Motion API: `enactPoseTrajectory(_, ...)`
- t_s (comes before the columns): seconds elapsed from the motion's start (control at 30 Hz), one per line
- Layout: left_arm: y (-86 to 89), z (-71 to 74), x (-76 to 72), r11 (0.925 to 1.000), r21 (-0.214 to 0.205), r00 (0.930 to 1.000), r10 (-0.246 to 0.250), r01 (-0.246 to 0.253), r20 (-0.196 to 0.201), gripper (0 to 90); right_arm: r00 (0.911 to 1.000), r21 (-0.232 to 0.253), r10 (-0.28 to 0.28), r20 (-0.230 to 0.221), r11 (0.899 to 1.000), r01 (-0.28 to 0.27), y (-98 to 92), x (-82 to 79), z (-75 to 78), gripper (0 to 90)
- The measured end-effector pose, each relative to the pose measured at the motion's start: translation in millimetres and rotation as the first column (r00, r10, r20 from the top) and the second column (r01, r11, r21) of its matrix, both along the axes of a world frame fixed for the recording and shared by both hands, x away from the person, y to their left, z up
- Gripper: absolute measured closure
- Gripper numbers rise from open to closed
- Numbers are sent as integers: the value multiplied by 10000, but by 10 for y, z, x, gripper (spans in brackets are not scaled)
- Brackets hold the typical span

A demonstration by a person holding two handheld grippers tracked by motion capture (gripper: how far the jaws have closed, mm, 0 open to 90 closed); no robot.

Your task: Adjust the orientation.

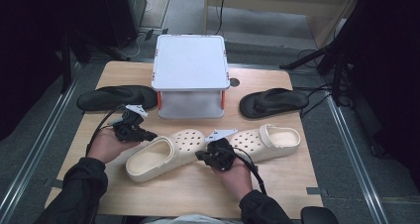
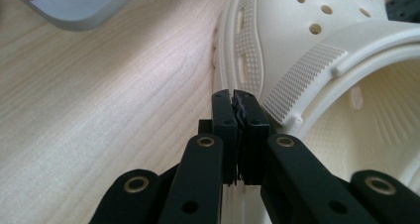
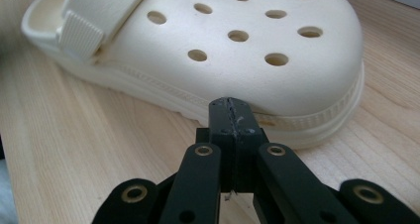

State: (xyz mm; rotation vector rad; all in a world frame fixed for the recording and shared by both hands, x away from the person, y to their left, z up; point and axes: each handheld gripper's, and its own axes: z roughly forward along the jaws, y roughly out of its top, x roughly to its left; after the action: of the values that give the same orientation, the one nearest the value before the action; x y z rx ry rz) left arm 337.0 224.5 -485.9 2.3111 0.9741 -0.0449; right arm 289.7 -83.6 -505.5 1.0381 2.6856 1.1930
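Light wooden table [image 1: 198, 189], 2 cream clogs [image 1: 153, 157] [image 1: 267, 140] side by side near the front, grey lidded box [image 1: 190, 75] at the back, 2 black sandals [image 1: 116, 97] [image 1: 273, 102] flanking it

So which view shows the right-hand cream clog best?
The right gripper view: the right-hand cream clog lies close, with holes and strap sharp. The high view shows it small and partly behind the right gripper.

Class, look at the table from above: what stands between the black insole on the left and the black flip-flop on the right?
In the high view, a grey lidded box with orange clips stands between the black insole and the black flip-flop.
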Motion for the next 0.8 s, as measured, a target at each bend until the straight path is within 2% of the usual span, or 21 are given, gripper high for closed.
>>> enactPoseTrajectory(0.1,2,1,-32,10000,-13,10000,78,-78,-21,884,9996,-21,-250,-117,9997,250,8,31,9,900)
enactPoseTrajectory(0.23,7,8,-92,9993,-168,9994,329,-329,-47,884,9995,-74,-298,-55,9995,297,22,83,13,900)
enactPoseTrajectory(0.37,3,26,-129,9968,-296,9972,733,-736,-112,894,9990,19,-373,-229,9993,374,41,151,12,900)
enactPoseTrajectory(0.47,2,22,-163,9961,-400,9969,779,-784,-138,894,9992,-68,-337,-201,9994,336,60,202,22,900)
enactPoseTrajectory(0.57,-10,22,-199,9945,-471,9954,918,-931,-282,894,9996,-147,-184,-210,9997,181,75,254,33,900)
enactPoseTrajectory(0.67,-27,28,-230,9948,-444,9954,904,-917,-309,896,9993,41,24,-370,10000,-23,85,299,52,900)
enactPoseTrajectory(0.8,-38,27,-253,9945,-459,9953,930,-941,-266,896,9972,-67,683,-308,9976,-686,109,359,99,900)
